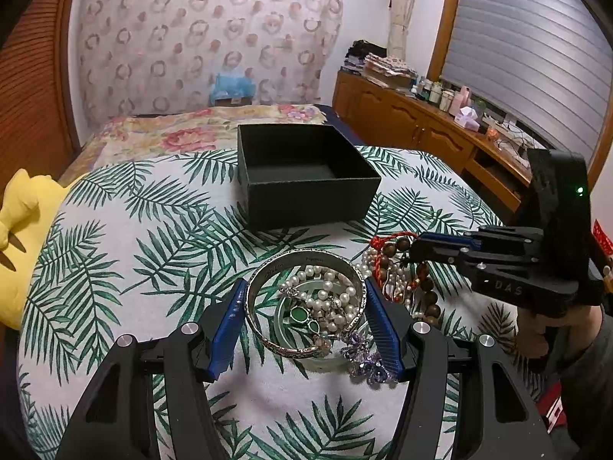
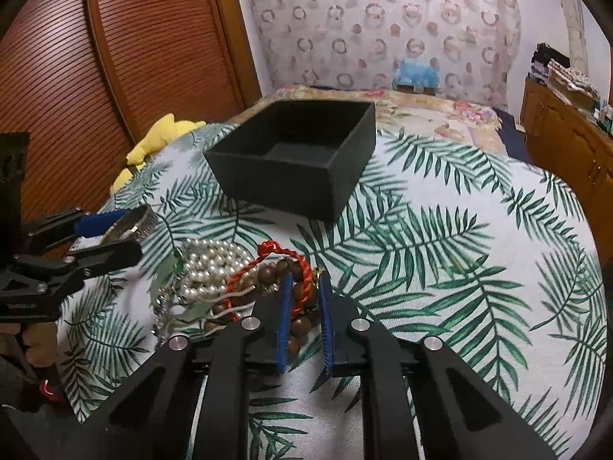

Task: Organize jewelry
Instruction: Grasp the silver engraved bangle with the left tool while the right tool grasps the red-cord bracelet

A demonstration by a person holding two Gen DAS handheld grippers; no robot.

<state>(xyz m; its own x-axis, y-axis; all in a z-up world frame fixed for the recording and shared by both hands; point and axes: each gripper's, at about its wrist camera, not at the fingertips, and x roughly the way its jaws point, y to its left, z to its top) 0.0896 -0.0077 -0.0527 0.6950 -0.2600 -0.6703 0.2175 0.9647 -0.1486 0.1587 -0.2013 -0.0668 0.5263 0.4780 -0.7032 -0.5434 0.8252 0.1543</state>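
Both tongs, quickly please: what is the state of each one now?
Left tongs: closed on the silver bangle.
Right tongs: partly open around the wooden bead bracelet, not yet gripping.
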